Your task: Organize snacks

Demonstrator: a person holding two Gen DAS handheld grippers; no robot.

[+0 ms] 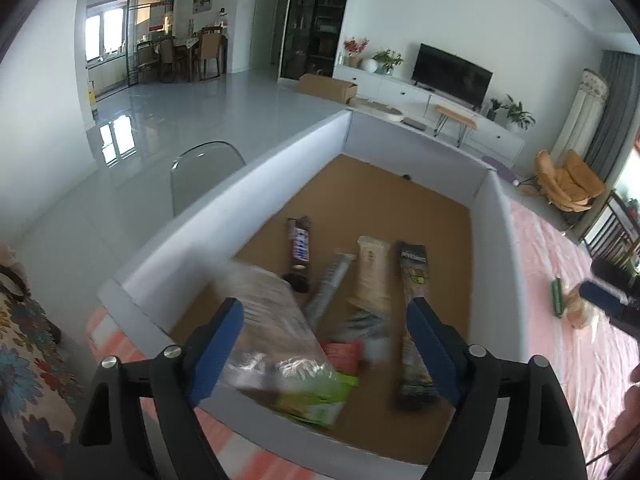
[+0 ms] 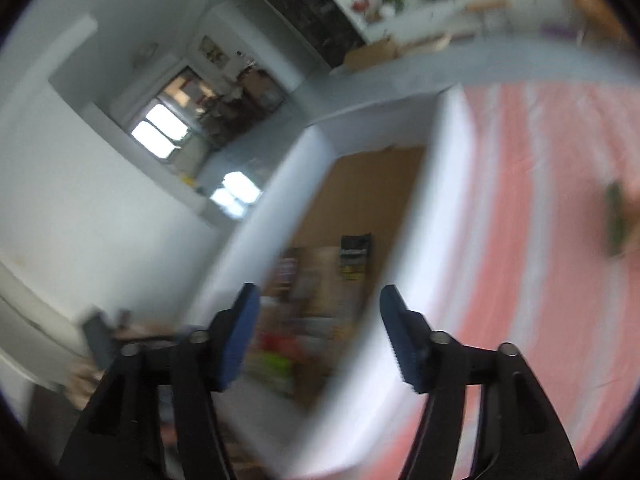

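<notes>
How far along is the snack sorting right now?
Mostly done: several snack bars already lie in the white box. In hand: nothing gripped; a clear bag sits blurred between the left hand-held gripper's open jaws. Left: a green snack on the pink tablecloth.

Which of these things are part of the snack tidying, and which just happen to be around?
In the job:
box
chocolate bar
beige packet
dark packet
clear bag
green snack on the cloth

Lying about:
TV
chair
carton
plants

No legible text on any wrapper.
</notes>
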